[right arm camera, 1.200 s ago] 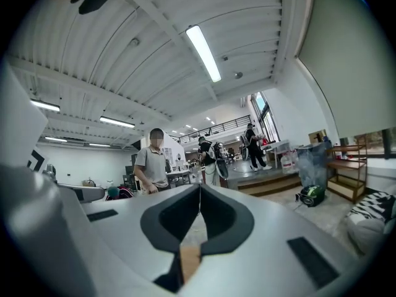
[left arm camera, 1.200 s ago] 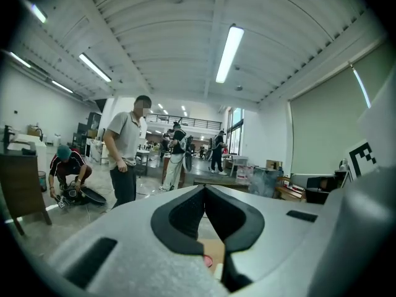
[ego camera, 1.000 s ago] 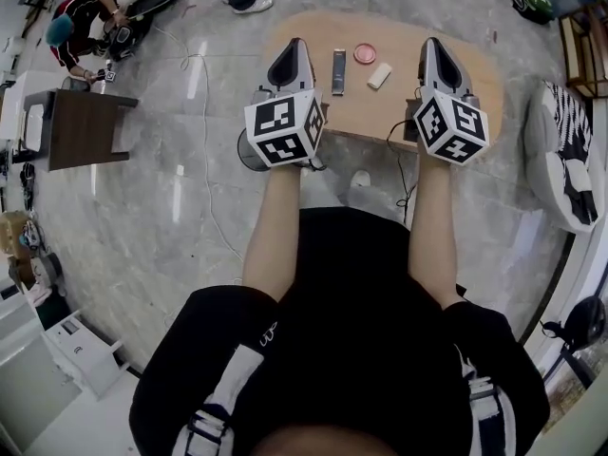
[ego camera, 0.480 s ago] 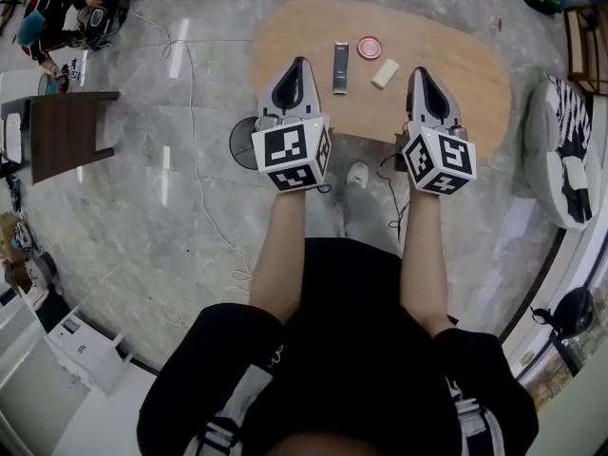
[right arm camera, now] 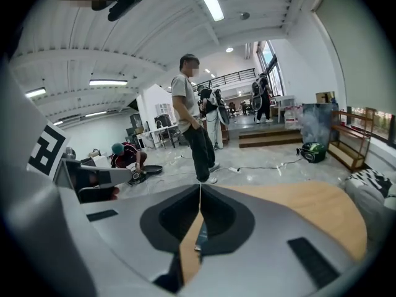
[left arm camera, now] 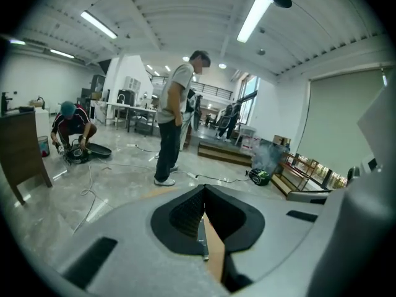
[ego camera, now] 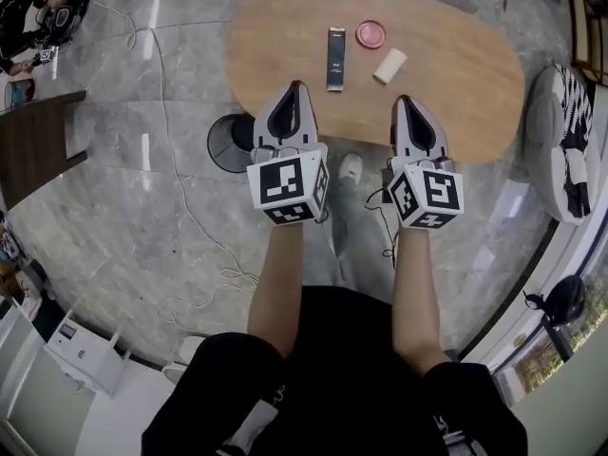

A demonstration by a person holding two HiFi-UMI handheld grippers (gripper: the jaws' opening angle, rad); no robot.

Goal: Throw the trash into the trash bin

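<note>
Both hands have dropped; left gripper [ego camera: 298,89] and right gripper [ego camera: 404,102] closed on nothing, tips over near table [ego camera: 465,84] edge. Round bin [ego camera: 226,143], probably, left of left fingers. Ahead, between them: dark wrapper [ego camera: 335,59], cream roll [ego camera: 389,66], pink lid [ego camera: 370,34] farthest. Jaws must open before any pick-up

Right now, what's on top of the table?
On the table lie a dark bar, a pink disc and a pale roll, all apart. The left gripper and right gripper cover bits of its near edge; anything there is hidden.
</note>
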